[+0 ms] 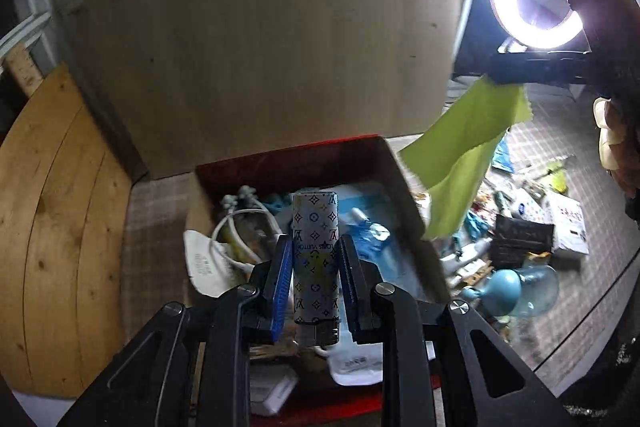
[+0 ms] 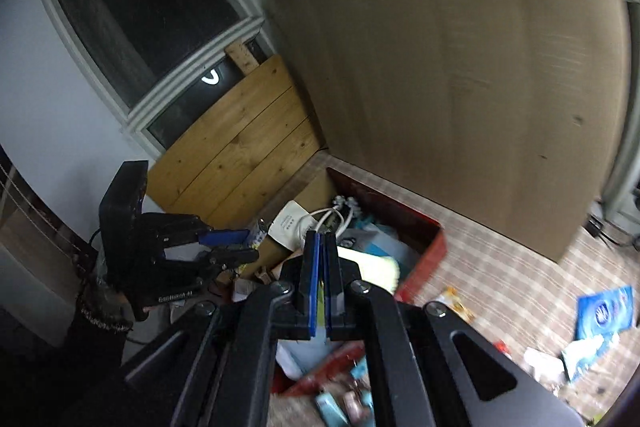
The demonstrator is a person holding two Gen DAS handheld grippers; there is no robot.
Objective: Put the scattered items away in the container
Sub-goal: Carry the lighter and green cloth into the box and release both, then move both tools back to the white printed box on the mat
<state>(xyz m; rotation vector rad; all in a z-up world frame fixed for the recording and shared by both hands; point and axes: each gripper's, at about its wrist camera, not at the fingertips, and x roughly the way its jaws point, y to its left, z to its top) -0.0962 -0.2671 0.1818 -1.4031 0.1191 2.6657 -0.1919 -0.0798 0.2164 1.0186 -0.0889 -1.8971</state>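
Partway through, by the look of it. Working left to right in the left wrist view: the cardboard box (image 1: pixel 404 187), red-lined and serving as the container, sits on the checked floor (image 1: pixel 156 227) against a brown board. It already holds a white cable (image 1: pixel 240 223), a white mask (image 1: pixel 204 263), a blue-capped bottle (image 1: pixel 372 233) and other small pieces, so a fair share of the work is done.

The left hand-held gripper (image 1: pixel 314 267) is closed narrowly on a patterned lighter (image 1: pixel 316 251), pads against both its sides, and the lighter hangs above the open box, not yet released.

Further right, the right hand-held gripper (image 1: pixel 496 79) pinches a green cloth (image 1: pixel 468 155) at one corner; the cloth dangles beside the box's right wall, outside it. In the right wrist view those jaws are pressed almost together on a thin yellow-green edge.

Right of the box, much is outstanding: a heap of scattered items (image 1: pixel 520 227) lies on the floor, including a blue hand fan (image 1: pixel 516 287), a dark packet (image 1: pixel 520 235) and white cartons. The right wrist view shows a blue packet (image 2: pixel 604 311) and wrappers lying well apart from the box.

Judgement: two items are about to go in; the floor pile remains
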